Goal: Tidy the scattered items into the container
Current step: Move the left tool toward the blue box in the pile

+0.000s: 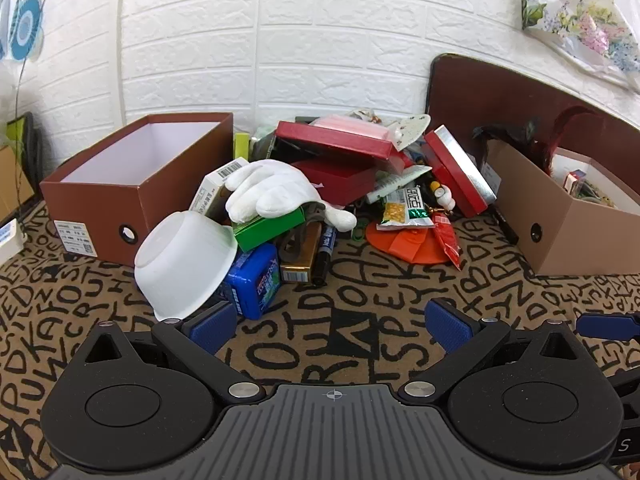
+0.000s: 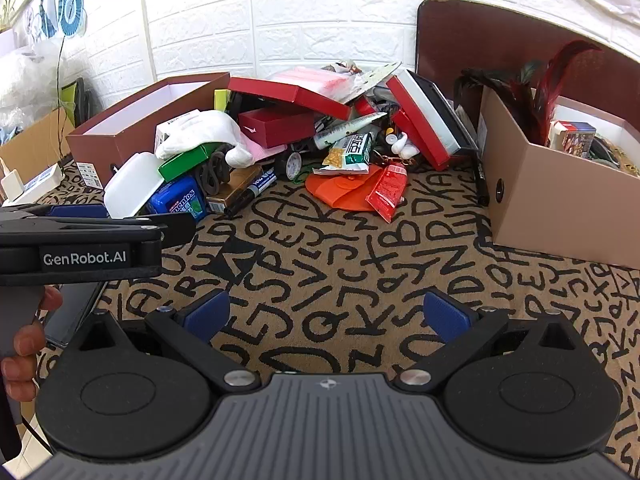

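A heap of loose items lies on the lettered cloth between two boxes. It holds an overturned white bowl [image 1: 184,264], a white glove [image 1: 272,192], a green box [image 1: 268,228], a blue mint tin [image 1: 254,280], a black marker [image 1: 324,252], red boxes [image 1: 336,140], a snack packet [image 1: 406,208] and an orange disc [image 1: 404,244]. The empty brown box [image 1: 132,184] stands at the left; a tan box [image 1: 560,216] with feathers stands at the right. My left gripper [image 1: 328,324] is open and empty, just short of the bowl. My right gripper [image 2: 328,312] is open and empty over bare cloth.
The left gripper's body [image 2: 88,240] crosses the right wrist view at the left. A dark brown board [image 2: 480,36] leans on the white brick wall behind the tan box. A cardboard box [image 2: 32,148] and a white adapter [image 2: 12,188] sit at the far left.
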Demonstrator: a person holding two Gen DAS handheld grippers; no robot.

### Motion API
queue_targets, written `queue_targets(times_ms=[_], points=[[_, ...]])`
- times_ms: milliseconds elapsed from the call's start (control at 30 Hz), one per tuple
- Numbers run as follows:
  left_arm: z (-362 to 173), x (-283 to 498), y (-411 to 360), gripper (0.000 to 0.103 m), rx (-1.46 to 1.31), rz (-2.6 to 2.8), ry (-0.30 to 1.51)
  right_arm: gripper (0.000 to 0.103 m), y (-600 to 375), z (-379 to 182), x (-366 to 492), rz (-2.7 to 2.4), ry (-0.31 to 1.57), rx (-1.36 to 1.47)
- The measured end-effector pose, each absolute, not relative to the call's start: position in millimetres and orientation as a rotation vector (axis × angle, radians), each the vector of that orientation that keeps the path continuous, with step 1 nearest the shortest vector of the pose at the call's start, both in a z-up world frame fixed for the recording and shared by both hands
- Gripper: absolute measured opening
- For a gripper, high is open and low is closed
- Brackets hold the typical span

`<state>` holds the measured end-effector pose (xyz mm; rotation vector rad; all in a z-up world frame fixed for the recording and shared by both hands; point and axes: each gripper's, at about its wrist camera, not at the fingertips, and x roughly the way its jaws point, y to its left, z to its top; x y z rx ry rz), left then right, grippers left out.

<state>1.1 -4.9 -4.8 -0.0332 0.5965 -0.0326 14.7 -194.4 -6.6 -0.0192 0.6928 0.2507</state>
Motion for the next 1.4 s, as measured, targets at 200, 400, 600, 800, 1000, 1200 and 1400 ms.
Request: queue_targets(times_ms=[200, 400, 600, 800, 1000, 1200, 1400], points=[[-5.3, 0.9, -1.8, 0.103, -0.042, -0.036, 0.602, 0.103, -192.5, -6.3, 14.8, 0.25, 0.699, -0.024], [-5.6, 0.8, -3.2, 0.103, -0.042, -0.034, 0.601, 0.103, -190.1, -5.5, 15.4, 0.249, 0.701, -0.035], [-6.0, 3.6, 1.7, 0.103, -0.052, -0.039, 0.609, 0.103, -187.1, -7.1, 17.9, 0.253, 0.708, -0.048], [-6.4, 7.3, 5.8, 0.103, -0.058, -0.041, 0.615, 0.103, -185.2, -6.7, 20.9, 0.26, 0.705, -0.056], [-8.6, 12.3, 9.6, 0.103, -0.063, -0.038, 0.627, 0.103, -182.3, -9.0, 25.7, 0.261, 0.715, -0.057], [-12.2, 16.0, 13.2, 0.103, -0.068, -0.042, 0.636, 0.103, -178.3, -12.7, 30.2, 0.27, 0.726, -0.067], [-22.0, 19.8, 26.5, 0.103, -0.092, -0.071, 0.651, 0.103, -172.9, -20.0, 35.7, 0.294, 0.735, -0.07]])
